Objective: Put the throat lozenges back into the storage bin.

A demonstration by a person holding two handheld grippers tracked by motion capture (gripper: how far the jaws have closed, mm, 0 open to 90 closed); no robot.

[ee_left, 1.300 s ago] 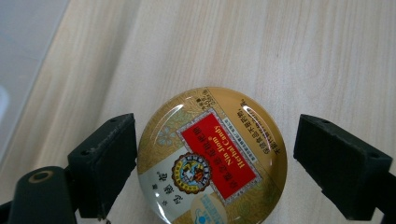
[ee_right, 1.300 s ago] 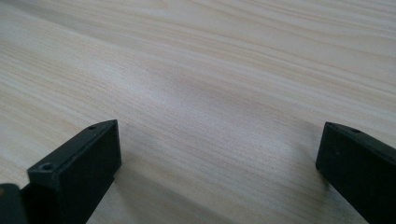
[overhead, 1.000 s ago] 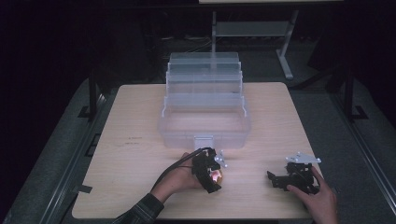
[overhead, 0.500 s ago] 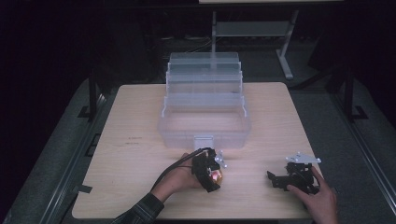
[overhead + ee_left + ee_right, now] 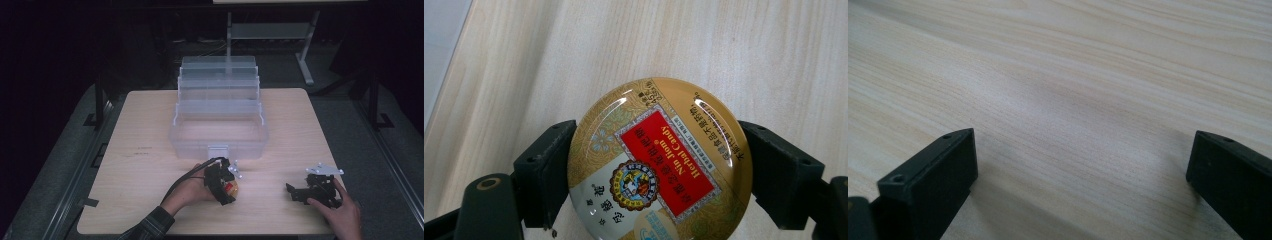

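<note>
1. Your left gripper (image 5: 659,165) is clamped on the candy tin (image 5: 659,160). In the left gripper view both black pads (image 5: 546,180) press the round tin's rim from opposite sides, across its full width. The tin is flat, lid up, with the red label facing the camera.

2. The tin sits at or just above the table (image 5: 774,60) at the near edge, slightly left of centre. In the high view your left gripper (image 5: 225,187) covers most of the tin (image 5: 231,189). Whether the tin is lifted clear of the wood cannot be told.

3. Being round, the tin has no long axis to align. Judgement: the grip needs no rotation before a carry.

4. Your right gripper (image 5: 1083,165) is spread wide with nothing between the jaws; the right gripper view shows bare wood grain there. In the high view it (image 5: 295,192) rests on the table at the near right, well apart from the tin.

5. The deciding relation: the clear storage box (image 5: 220,132) stands directly beyond your left gripper, near it, its front latch almost in line with the tin. The trays are fanned open and step back toward the far edge, with the lowest bin nearest you.

6. Judgement: if the tin is bound for the box, the move is straight forward and up over the near wall, and it belongs to your left hand (image 5: 192,192). The front wall is the obstacle to clear.
</note>
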